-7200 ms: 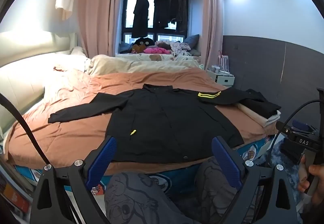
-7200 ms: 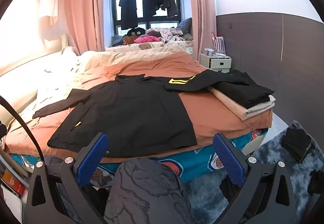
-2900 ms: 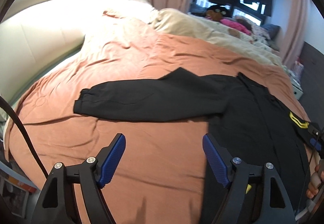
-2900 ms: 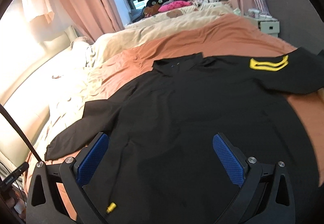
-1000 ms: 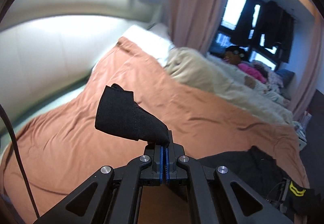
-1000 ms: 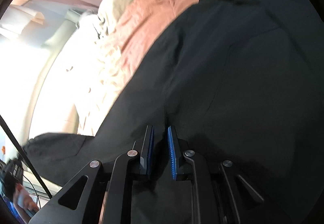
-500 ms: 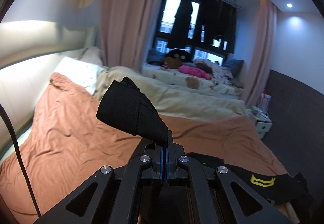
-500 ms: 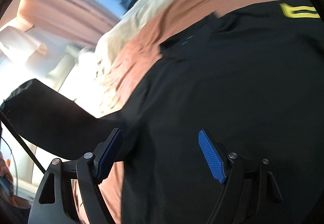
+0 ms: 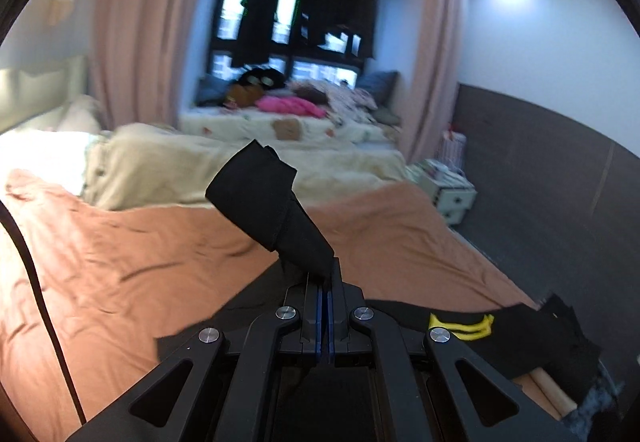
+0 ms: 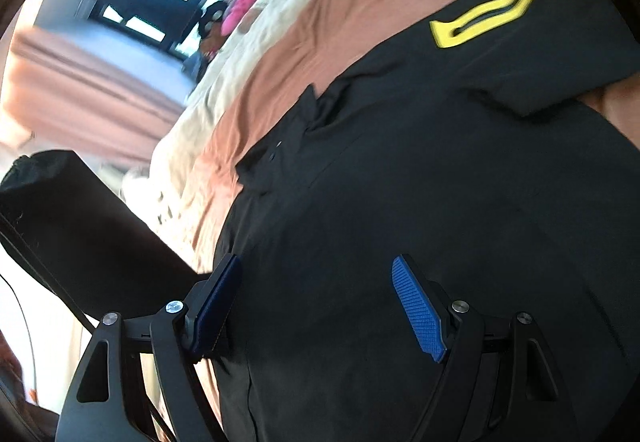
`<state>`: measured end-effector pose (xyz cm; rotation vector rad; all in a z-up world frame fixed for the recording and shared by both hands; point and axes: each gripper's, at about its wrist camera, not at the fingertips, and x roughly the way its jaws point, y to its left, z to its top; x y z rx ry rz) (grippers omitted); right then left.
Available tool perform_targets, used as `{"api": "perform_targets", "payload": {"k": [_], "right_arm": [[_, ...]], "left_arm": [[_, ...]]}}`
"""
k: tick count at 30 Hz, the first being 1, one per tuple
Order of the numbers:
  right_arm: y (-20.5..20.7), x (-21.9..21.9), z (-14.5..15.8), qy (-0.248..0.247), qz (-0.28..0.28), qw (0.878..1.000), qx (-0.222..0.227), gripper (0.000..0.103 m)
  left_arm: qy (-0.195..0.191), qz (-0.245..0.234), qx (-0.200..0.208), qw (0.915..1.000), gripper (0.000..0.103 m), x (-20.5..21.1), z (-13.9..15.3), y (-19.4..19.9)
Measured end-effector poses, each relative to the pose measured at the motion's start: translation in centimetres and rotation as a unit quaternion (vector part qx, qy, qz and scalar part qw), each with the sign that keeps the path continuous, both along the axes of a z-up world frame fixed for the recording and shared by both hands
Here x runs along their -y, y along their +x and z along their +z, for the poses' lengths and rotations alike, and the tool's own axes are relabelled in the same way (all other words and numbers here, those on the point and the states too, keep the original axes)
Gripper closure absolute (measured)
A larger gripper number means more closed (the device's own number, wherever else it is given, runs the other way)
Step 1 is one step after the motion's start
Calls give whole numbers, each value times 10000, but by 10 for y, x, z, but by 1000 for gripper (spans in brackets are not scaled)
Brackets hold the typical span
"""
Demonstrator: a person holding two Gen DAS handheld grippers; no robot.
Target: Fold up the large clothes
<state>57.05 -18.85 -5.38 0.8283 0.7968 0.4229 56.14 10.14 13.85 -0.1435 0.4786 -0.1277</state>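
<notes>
Lifted sleeve cuff point(image 9: 264, 198) now rises above left gripper point(image 9: 325, 284).

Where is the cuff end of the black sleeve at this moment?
In the left wrist view the sleeve cuff sticks up at centre frame, pinched in the shut left gripper above the orange bedspread, with the rest of the black jacket lying flat below.

Bed point(image 9: 120, 262) under a rumpled rust-orange cover, cream duvet point(image 9: 180, 166) bunched across the far end by a white pillow point(image 9: 44, 158). Black jacket point(image 10: 440, 222) spread flat over the near part, yellow-marked sleeve point(image 10: 486, 16) reaching to the bed's right edge.
</notes>
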Motion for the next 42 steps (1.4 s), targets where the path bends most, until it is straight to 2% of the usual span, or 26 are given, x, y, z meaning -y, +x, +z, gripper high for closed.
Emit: {"api": "perform_targets", "payload": {"k": [4, 5, 7, 8, 9, 10, 14, 20, 25, 27, 32, 34, 36, 37, 42], "right_arm": [[-5, 20, -1, 101, -377, 9991, -147, 27], [-4, 23, -3, 137, -491, 9985, -208, 27], [-7, 22, -1, 167, -598, 9976, -314, 27], [-5, 21, -2, 222, -659, 9969, -381, 27], [-5, 22, -1, 250, -679, 9966, -398, 27], [-6, 22, 1, 261, -688, 9965, -403, 27], [-16, 28, 11, 203, -721, 9965, -380, 27], [-4, 45, 13, 89, -608, 9971, -439, 27], [10, 54, 11, -178, -589, 9976, -321, 27], [12, 54, 7, -242, -533, 9978, -295, 27], [22, 49, -6, -207, -298, 9989, -287, 42], [35, 40, -7, -336, -210, 9988, -276, 43], [48, 31, -10, -456, -145, 9985, -273, 43], [52, 30, -11, -509, -138, 9982, -278, 43], [83, 21, -26, -636, -95, 9972, -388, 49]], "left_arm": [[-132, -611, -388, 9973, 102, 48, -32, 28], [-113, -765, -577, 9953, 97, 62, -45, 36], [-164, -1196, -1042, 9872, 71, 85, -72, 47], [-178, -1321, -1225, 9835, 39, 94, -85, 49], [-150, -1376, -1308, 9817, 19, 102, -96, 46], [-89, -1390, -1299, 9817, 17, 106, -104, 43], [-42, -1247, -1349, 9830, 17, 99, -123, 21], [59, -346, -1441, 9889, 17, 45, -143, -4], [60, 382, -1551, 9871, 17, -8, -176, -34], [59, 602, -1641, 9846, 17, -23, -190, -44], [-77, 1301, -1887, 9734, 20, -71, -234, -63], [-172, 1563, -1996, 9672, 25, -89, -250, -64], [-295, 1753, -2142, 9605, 36, -105, -263, -62], [-385, 1835, -2192, 9575, 38, -112, -269, -60], [-778, 2010, -2413, 9462, 54, -133, -298, -53]]}}
